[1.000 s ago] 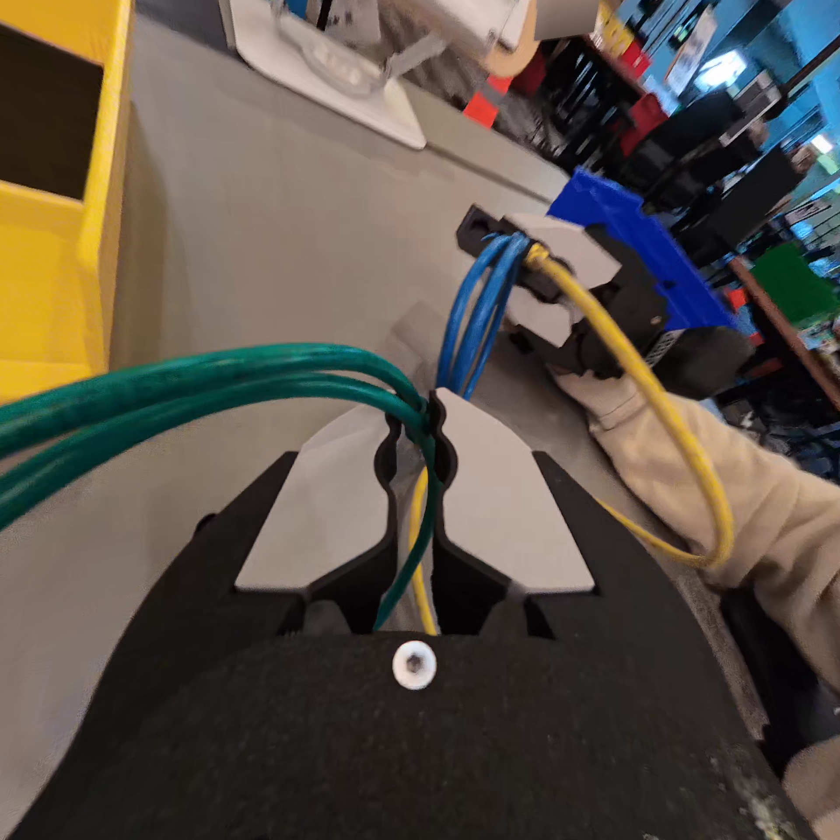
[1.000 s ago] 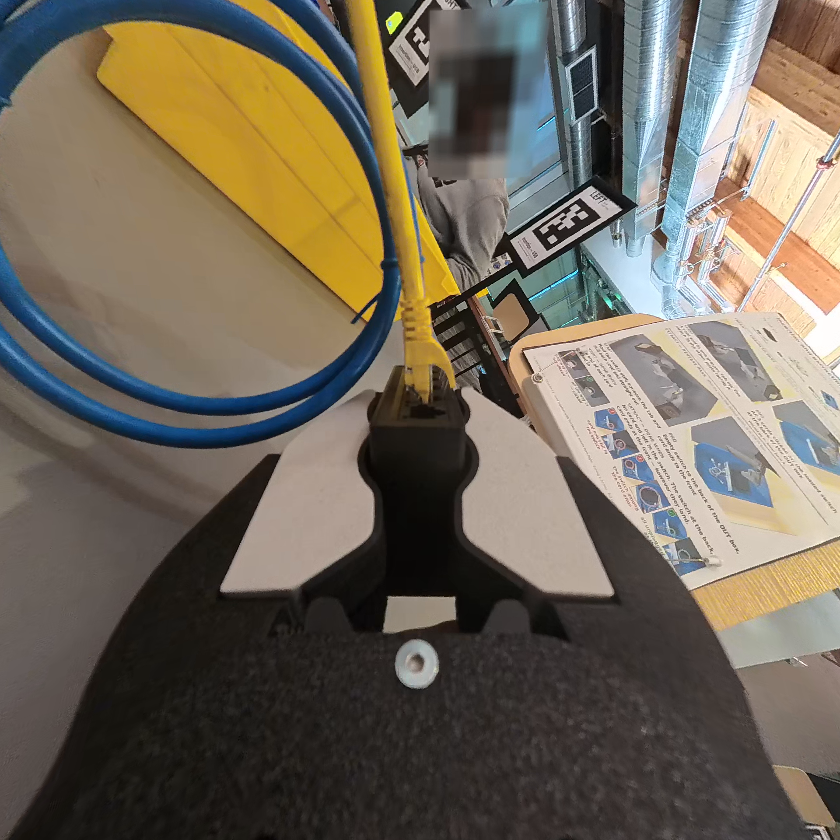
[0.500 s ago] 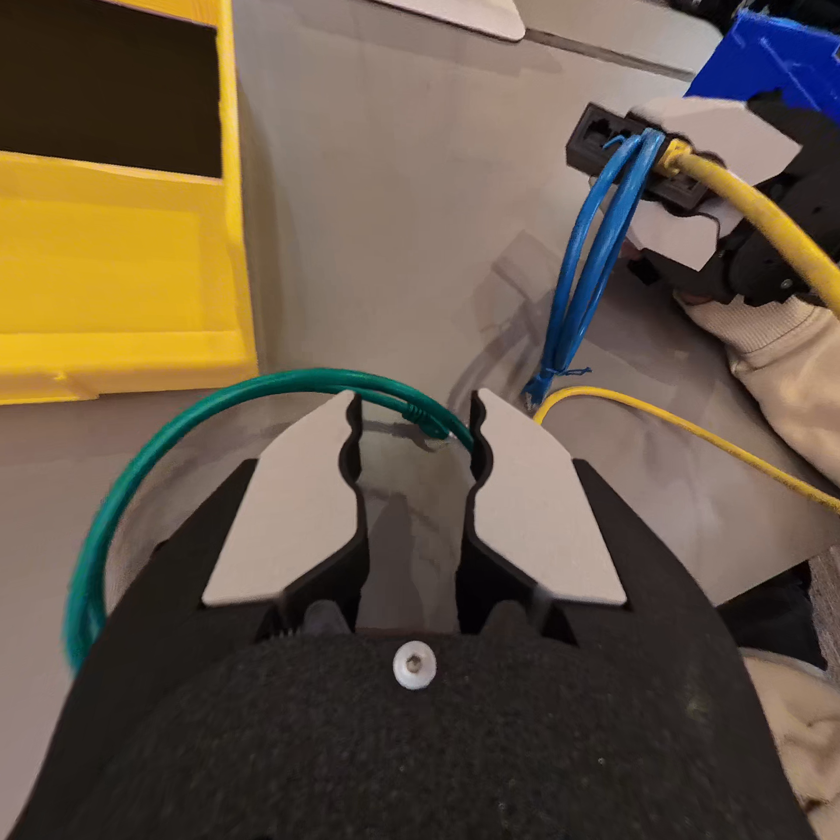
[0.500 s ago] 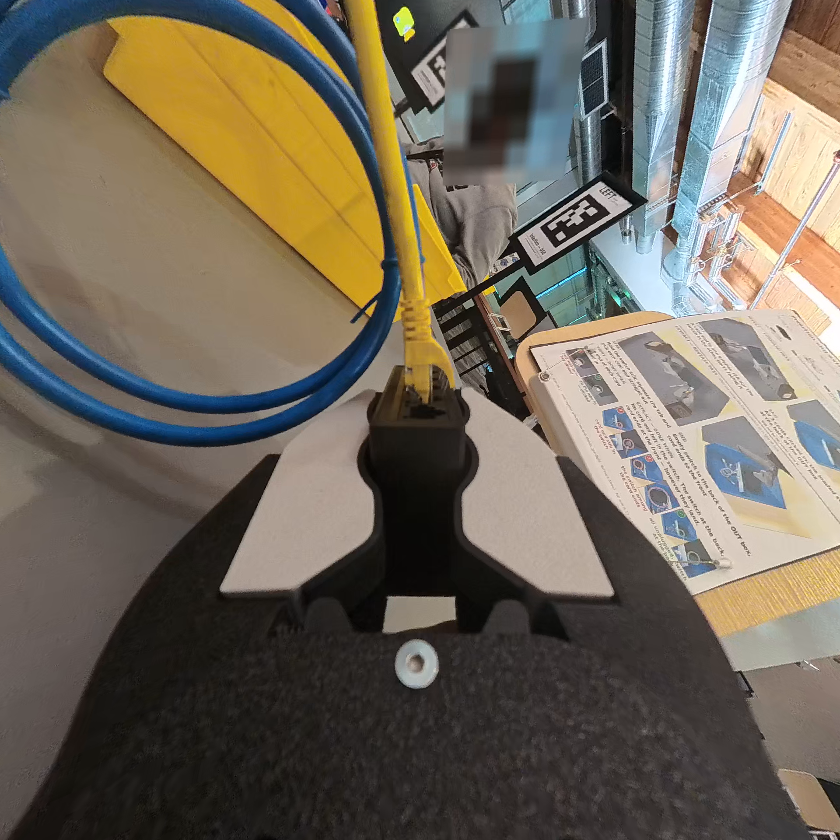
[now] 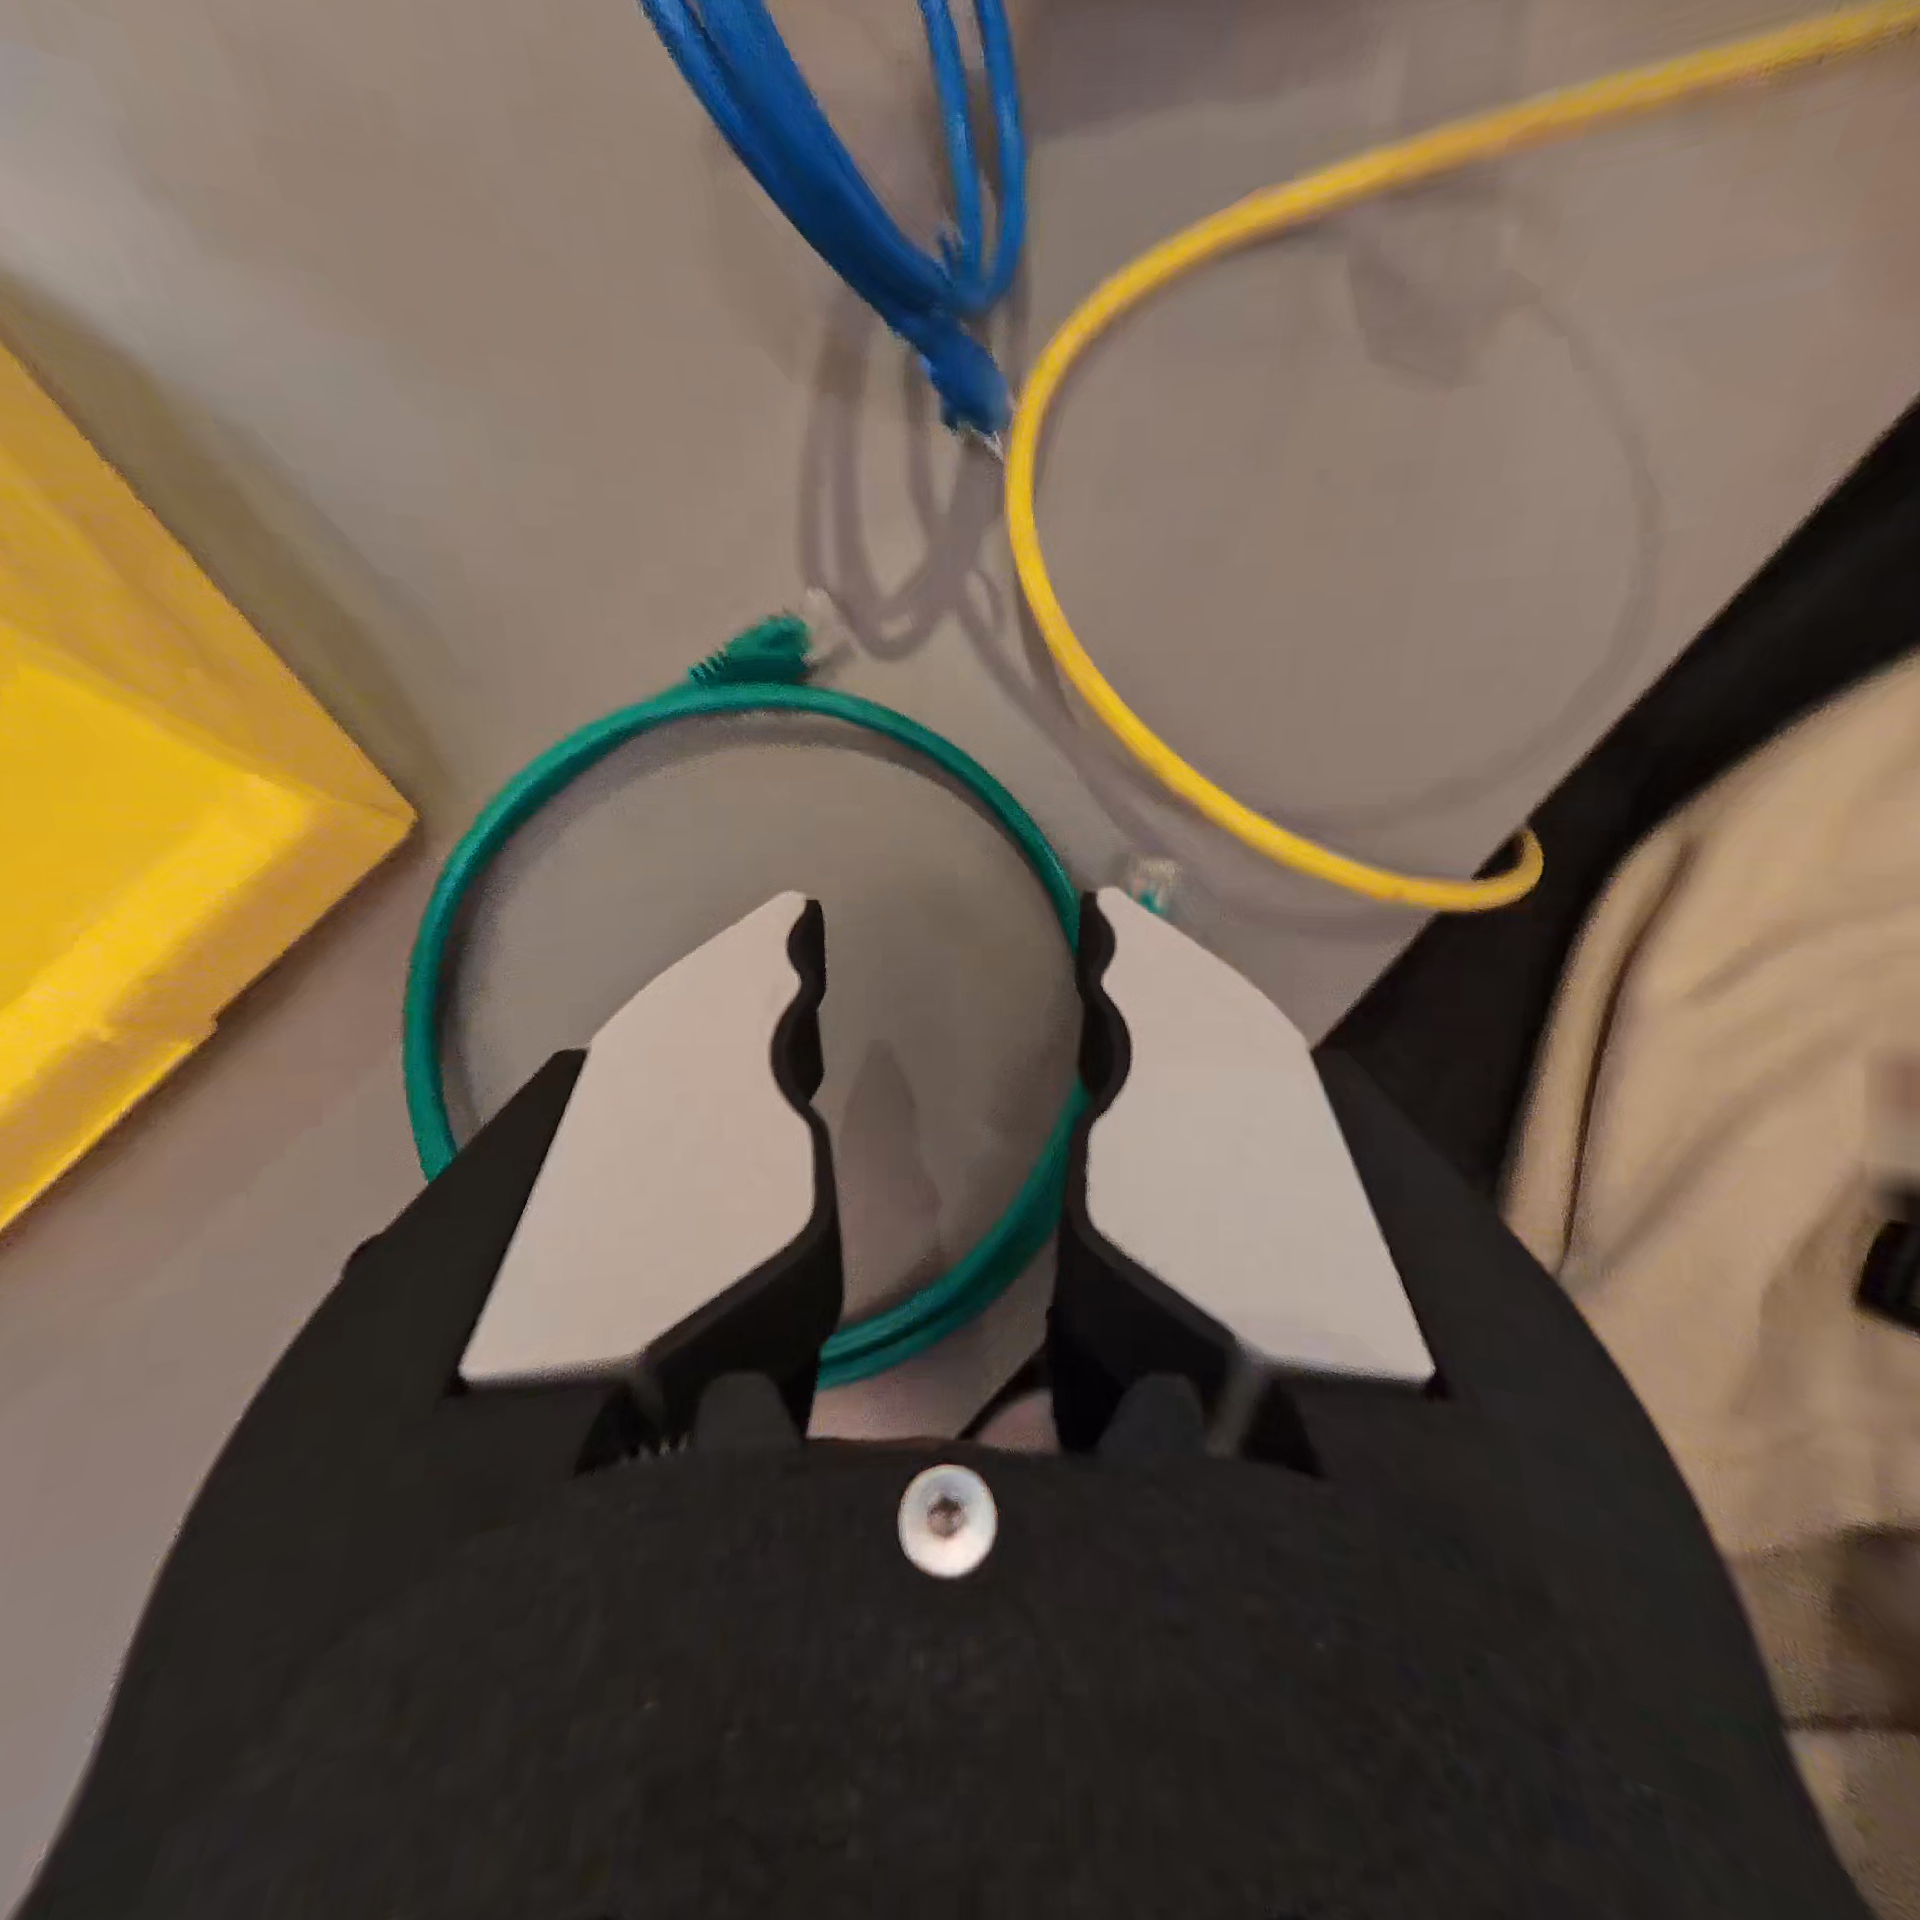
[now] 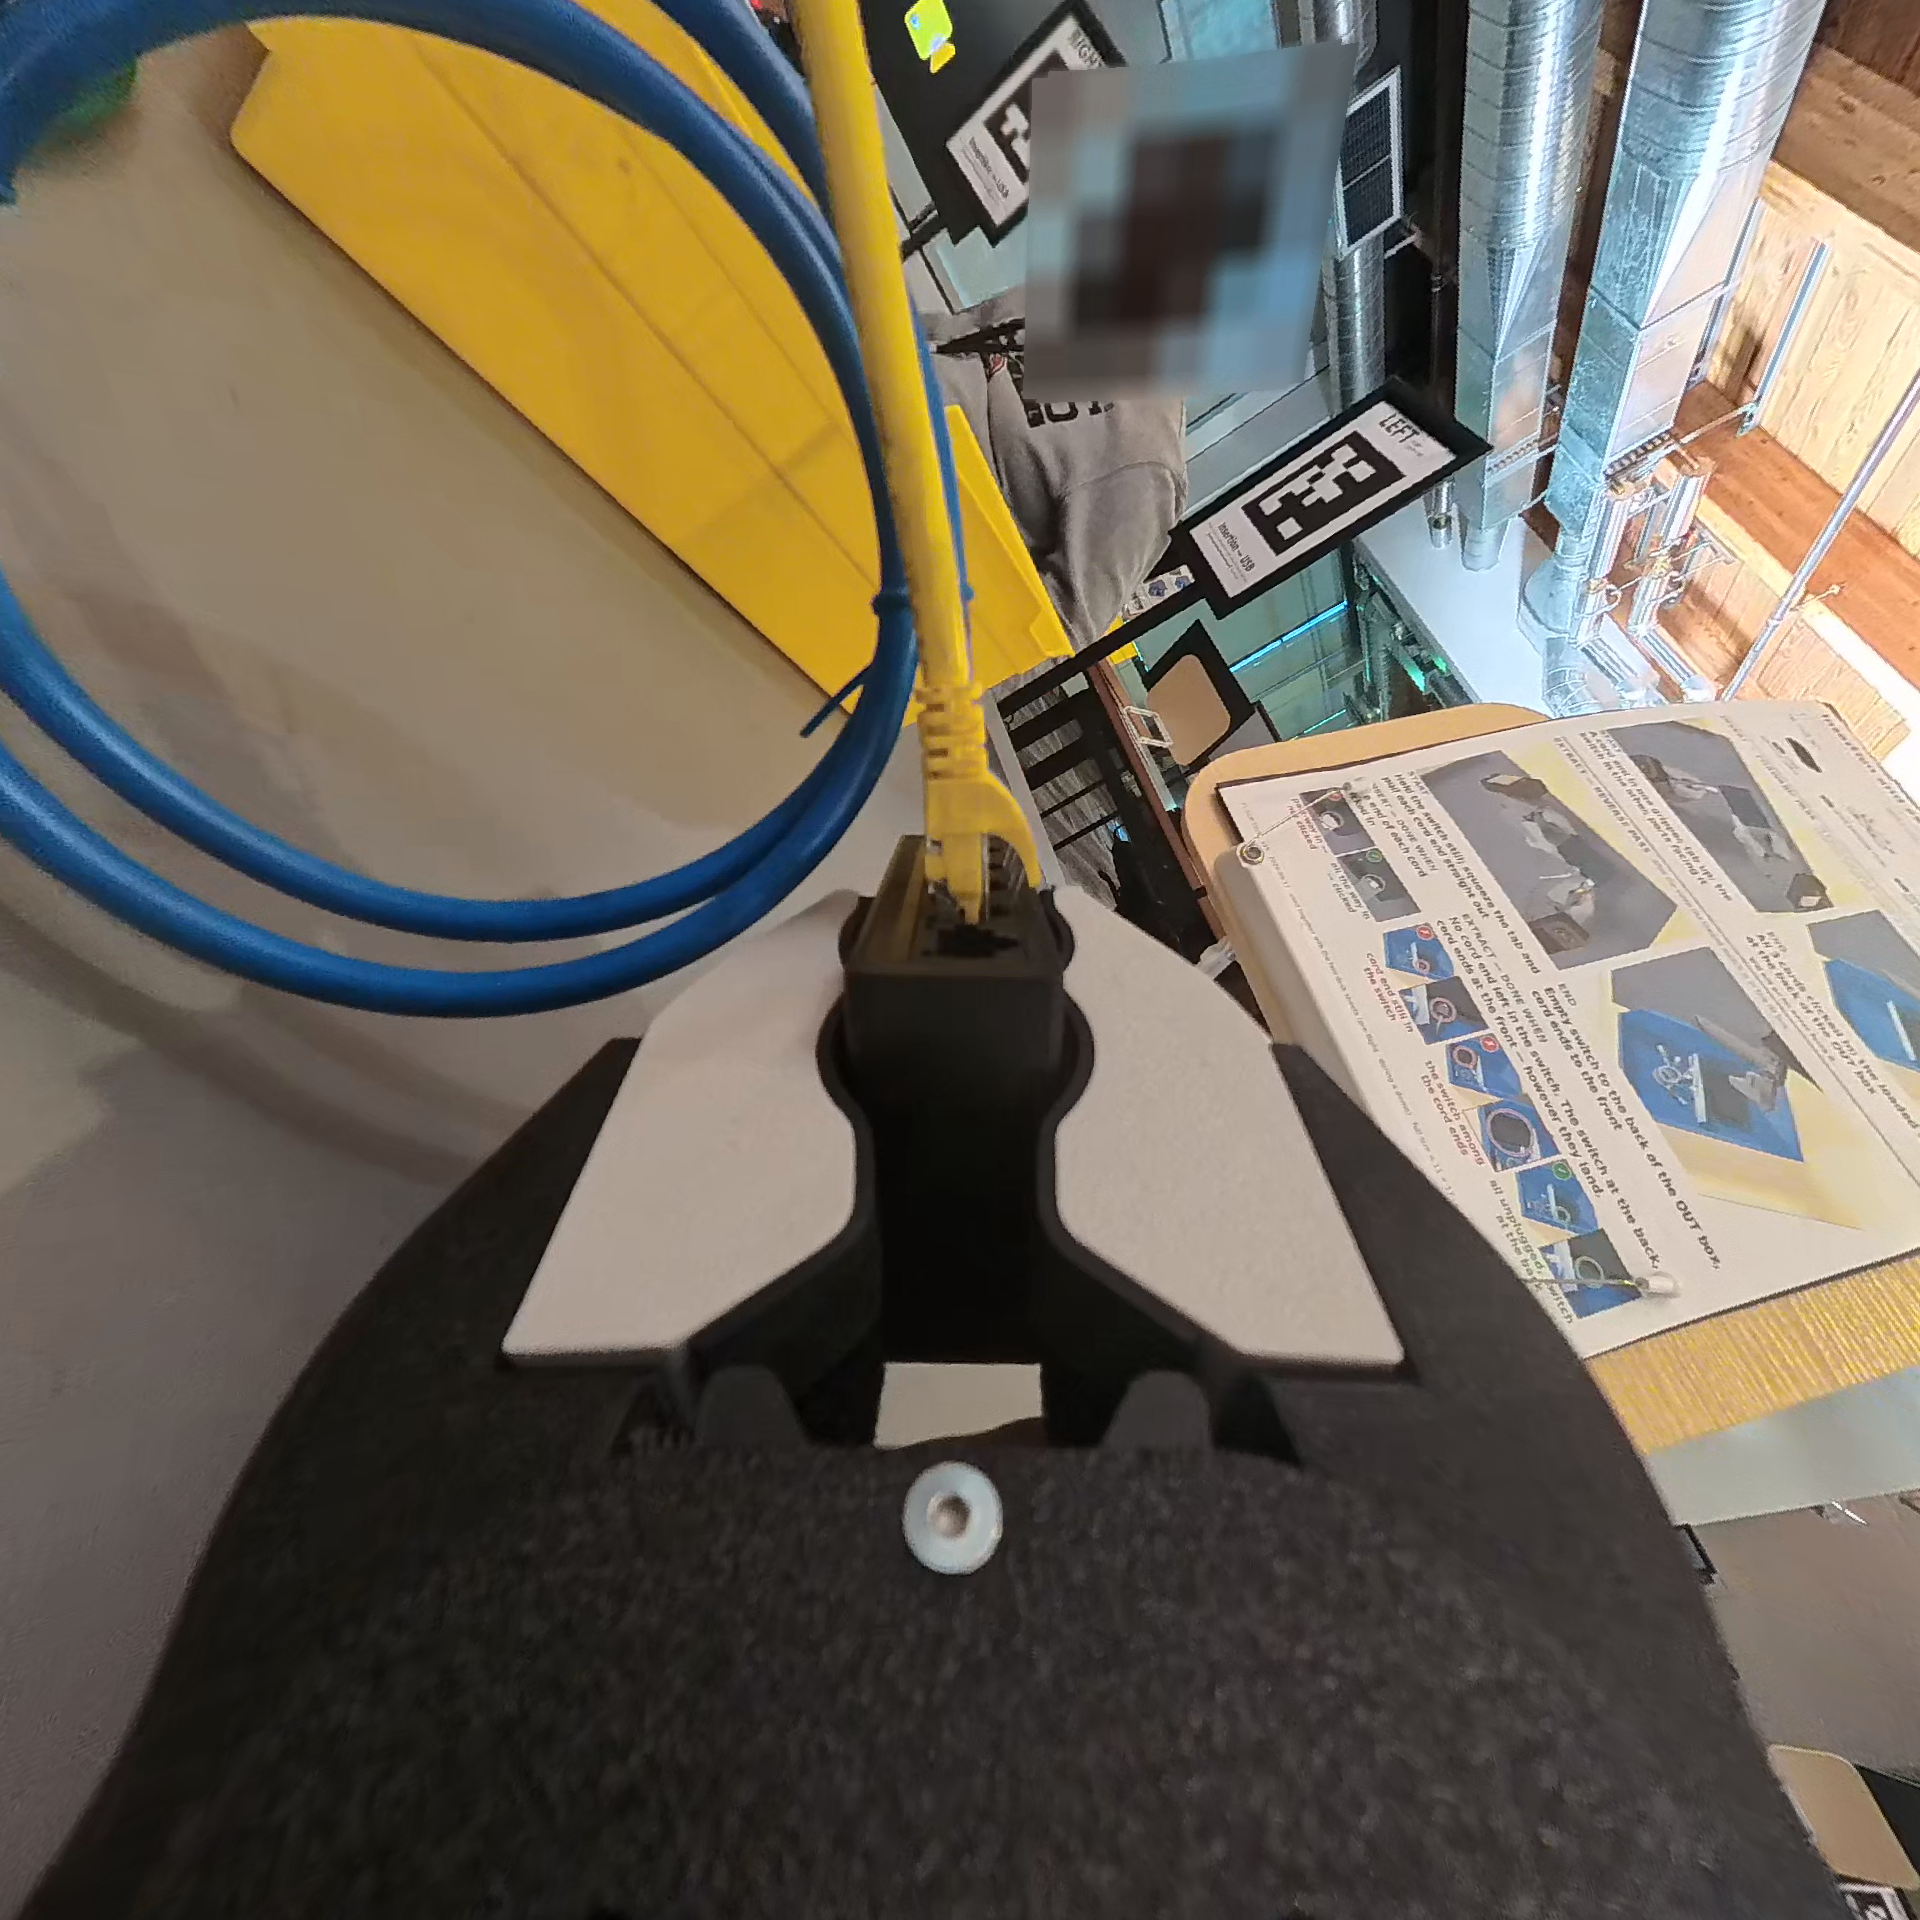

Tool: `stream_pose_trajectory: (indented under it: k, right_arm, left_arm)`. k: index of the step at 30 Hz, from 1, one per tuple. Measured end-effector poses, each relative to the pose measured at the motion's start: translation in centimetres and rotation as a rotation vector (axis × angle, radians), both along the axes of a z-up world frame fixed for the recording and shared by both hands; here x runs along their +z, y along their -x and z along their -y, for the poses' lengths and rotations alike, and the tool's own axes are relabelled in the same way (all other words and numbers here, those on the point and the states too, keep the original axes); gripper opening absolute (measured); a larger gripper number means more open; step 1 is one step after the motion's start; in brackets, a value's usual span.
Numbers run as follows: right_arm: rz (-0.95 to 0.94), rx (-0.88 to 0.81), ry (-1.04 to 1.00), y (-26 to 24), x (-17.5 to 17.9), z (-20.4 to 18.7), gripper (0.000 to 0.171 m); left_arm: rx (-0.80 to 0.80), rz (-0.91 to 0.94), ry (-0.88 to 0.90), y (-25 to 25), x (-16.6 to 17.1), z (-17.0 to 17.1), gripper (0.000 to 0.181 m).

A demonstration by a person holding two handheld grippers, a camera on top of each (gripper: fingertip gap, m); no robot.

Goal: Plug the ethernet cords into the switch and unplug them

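Green cord (image 5: 727,727) lies coiled on the grey worktop (image 5: 416,364), under my left gripper (image 5: 948,935), whose jaws stand apart and hold nothing. Blue cord (image 5: 883,208) and yellow cord (image 5: 1091,665) lie beyond it, a yellow bin (image 5: 125,883) to the left.

My right gripper (image 6: 956,935) is clamped on the black switch (image 6: 951,997). The yellow cord (image 6: 940,727) is plugged into it; blue loops (image 6: 416,914) hang alongside.

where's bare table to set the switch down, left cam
Bare grey table lies upper left, between the yellow bin and the blue cords. A smaller patch sits inside the yellow cord loop. It is crowded by the green cord coil under the open left claw.
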State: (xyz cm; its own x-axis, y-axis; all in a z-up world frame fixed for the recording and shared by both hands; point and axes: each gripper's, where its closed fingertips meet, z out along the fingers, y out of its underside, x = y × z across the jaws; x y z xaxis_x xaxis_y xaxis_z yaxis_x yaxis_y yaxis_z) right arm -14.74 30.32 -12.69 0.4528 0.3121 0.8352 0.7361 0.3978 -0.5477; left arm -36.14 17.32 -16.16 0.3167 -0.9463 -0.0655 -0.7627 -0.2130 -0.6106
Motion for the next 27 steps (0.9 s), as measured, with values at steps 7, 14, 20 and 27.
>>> stream_pose_trajectory:
  k: [7, 14, 20, 27]
  right_arm:
    - [0.003, -0.001, 0.000, 0.0, 0.0, 0.0, 0.030]
    - [0.010, 0.000, -0.002, 0.1, -0.1, 0.1, 0.030]
    - [0.007, 0.005, 0.002, 0.1, -0.1, 0.0, 0.030]
    - [0.003, 0.011, 0.006, 0.1, -0.1, 0.1, 0.030]
  left_arm:
    - [-0.060, -0.073, -0.079, -0.4, -1.1, -1.2, 0.043]
    - [-0.226, -0.159, -0.274, -3.5, -0.3, -8.2, 0.041]
    - [-0.309, -0.262, -0.271, -5.3, -1.0, -9.0, 0.034]
    - [-0.381, -0.428, -0.183, -3.3, -4.1, -7.9, 0.024]
